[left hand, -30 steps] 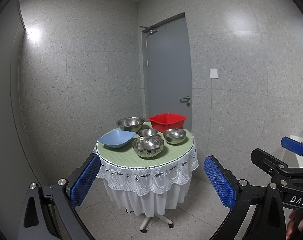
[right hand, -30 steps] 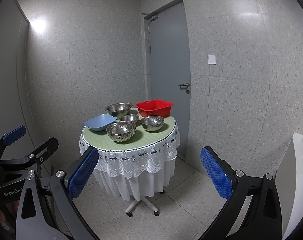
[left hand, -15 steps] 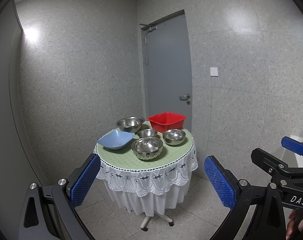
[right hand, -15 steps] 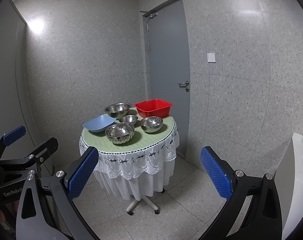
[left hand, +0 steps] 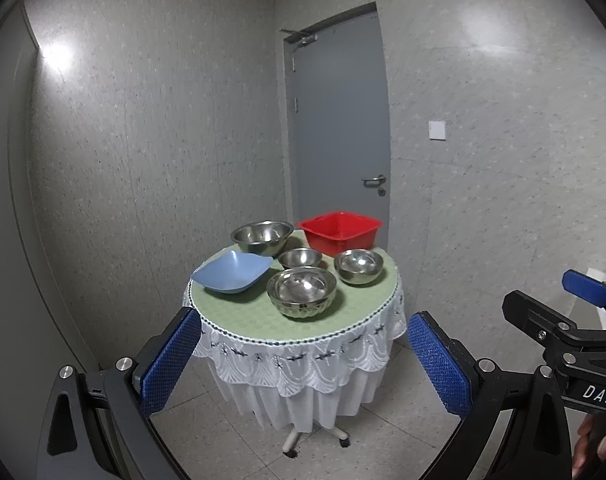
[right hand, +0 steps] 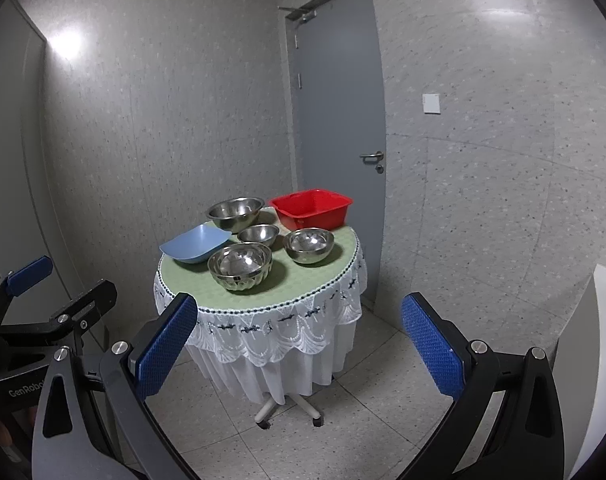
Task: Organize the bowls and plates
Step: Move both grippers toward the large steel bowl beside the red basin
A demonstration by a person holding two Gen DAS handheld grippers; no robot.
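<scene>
**Bowls wait mid-frame, both claws empty**

Left gripper (left hand: 303, 360) and right gripper (right hand: 299, 350) gape wide, grasping nothing; round table (left hand: 247, 314) at frame centre carries blue bowl (left hand: 231, 272), four steel bowls (left hand: 302, 291) and red basin (left hand: 340, 231), well apart from both.

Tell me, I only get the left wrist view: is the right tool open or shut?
Observer: Open. In the right wrist view, the right tool has its blue pads wide apart with nothing between them.
Operator: What is to the right of the table?
Observer: A white cabinet stands at the right edge of that view, apart from the table, with bare floor between them.
</scene>
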